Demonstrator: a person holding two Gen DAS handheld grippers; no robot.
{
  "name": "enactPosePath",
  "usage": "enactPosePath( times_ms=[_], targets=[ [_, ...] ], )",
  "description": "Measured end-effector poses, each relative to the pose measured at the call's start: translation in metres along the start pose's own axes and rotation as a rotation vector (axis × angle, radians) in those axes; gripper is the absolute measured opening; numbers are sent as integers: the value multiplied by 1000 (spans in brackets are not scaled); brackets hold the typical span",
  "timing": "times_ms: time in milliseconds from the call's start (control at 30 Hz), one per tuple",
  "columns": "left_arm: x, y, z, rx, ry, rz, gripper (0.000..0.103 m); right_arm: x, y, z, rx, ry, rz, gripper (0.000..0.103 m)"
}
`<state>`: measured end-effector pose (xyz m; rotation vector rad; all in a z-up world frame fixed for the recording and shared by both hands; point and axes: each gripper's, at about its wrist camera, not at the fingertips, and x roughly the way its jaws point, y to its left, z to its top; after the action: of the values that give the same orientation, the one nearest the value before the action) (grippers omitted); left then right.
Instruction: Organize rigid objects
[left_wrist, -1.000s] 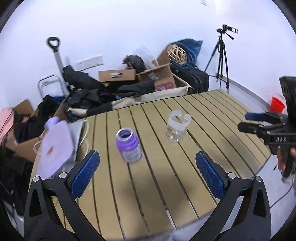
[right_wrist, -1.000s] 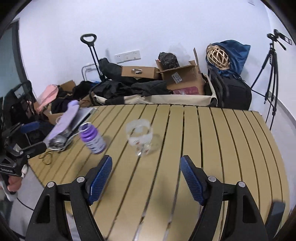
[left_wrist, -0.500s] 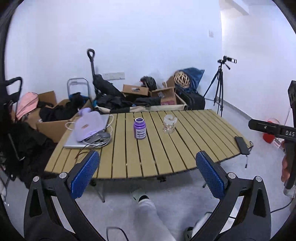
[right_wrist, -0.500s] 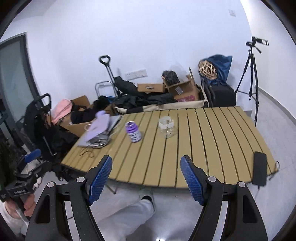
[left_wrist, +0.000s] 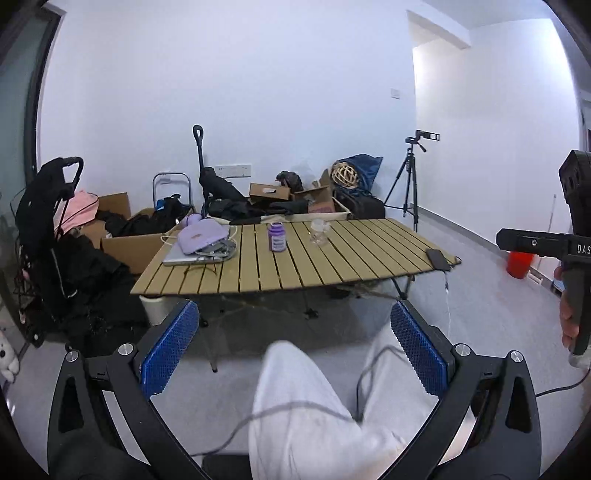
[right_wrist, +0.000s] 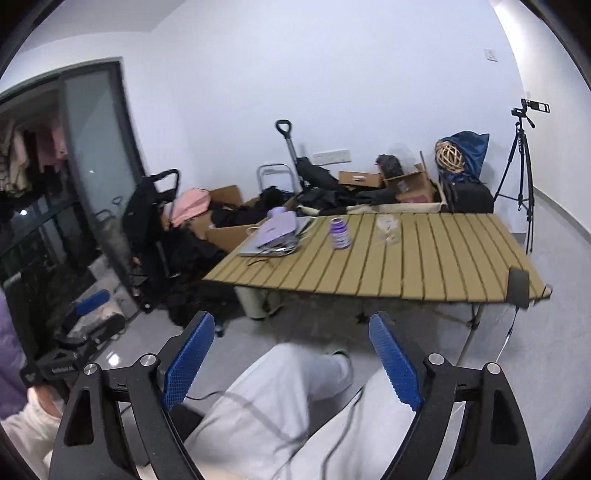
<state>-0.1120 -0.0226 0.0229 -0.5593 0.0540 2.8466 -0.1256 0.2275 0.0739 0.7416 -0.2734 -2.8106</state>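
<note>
Standing on the slatted wooden tabletop (left_wrist: 332, 258) are the two things of the task: a purple bottle (left_wrist: 277, 237) and, just to its right, a clear glass cup (left_wrist: 318, 232). Both are upright and apart from each other, near the far edge of the tabletop. In the right wrist view the purple bottle (right_wrist: 340, 232) and the clear glass cup (right_wrist: 388, 229) keep the same order, and the cup is a little blurred.

The left gripper (left_wrist: 293, 347) is held well away from the tabletop, above the person's legs in light trousers (left_wrist: 306, 413). Its jaws are spread wide and hold nothing. The right gripper (right_wrist: 291, 360) is also far from the tabletop, over the same legs, with its jaws spread wide and nothing between them. In the left wrist view the right gripper is seen from the side at the right border, in the person's hand (left_wrist: 567, 317).

At the left part of the tabletop a lilac pouch (left_wrist: 203, 234) lies on a grey laptop (left_wrist: 184, 257), with cables beside it. A black phone (left_wrist: 437, 257) lies at the near right corner of the tabletop. Behind the tabletop there are cardboard boxes (left_wrist: 269, 192), dark clothes and bags along the white wall. A tripod (left_wrist: 408, 181) with a camera stands at the right. A red bucket (left_wrist: 520, 264) stands on the floor far to the right.
</note>
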Motion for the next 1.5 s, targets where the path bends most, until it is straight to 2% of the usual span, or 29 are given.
enactPosePath(
  times_ms=[100,133,200,233,300,333,433,500,600,833,1500],
  targets=[
    [-24,-6,-28,-25,-52,44,103,-19,18,-37,-27,-13,-21,90],
    [-29,-9,-41,-39,-102,118,103,-23,24,-50,-44,-24,-42,90],
    [-37,-13,-59,-59,-138,196,103,-29,34,-78,-92,-56,-112,90],
    [-38,-16,-67,-77,-140,202,103,-35,43,-93,-139,-81,-152,90],
    [-37,-20,-73,-107,-118,144,103,-40,54,-111,-186,-147,-219,90],
    [-36,-23,-71,-92,-115,138,103,-41,58,-120,-193,-178,-227,90],
    [-43,-25,-68,-79,-154,170,103,-34,62,-135,-163,-159,-143,90],
    [-47,-25,-68,-82,-171,169,103,-27,63,-139,-164,-124,-113,90],
    [-53,-25,-72,-76,-174,173,103,-23,64,-140,-172,-106,-124,90],
    [-58,-25,-73,-57,-178,167,103,-32,64,-137,-181,-151,-127,90],
    [-62,-28,-75,-48,-167,156,103,-35,61,-138,-178,-149,-124,90]
  ],
)
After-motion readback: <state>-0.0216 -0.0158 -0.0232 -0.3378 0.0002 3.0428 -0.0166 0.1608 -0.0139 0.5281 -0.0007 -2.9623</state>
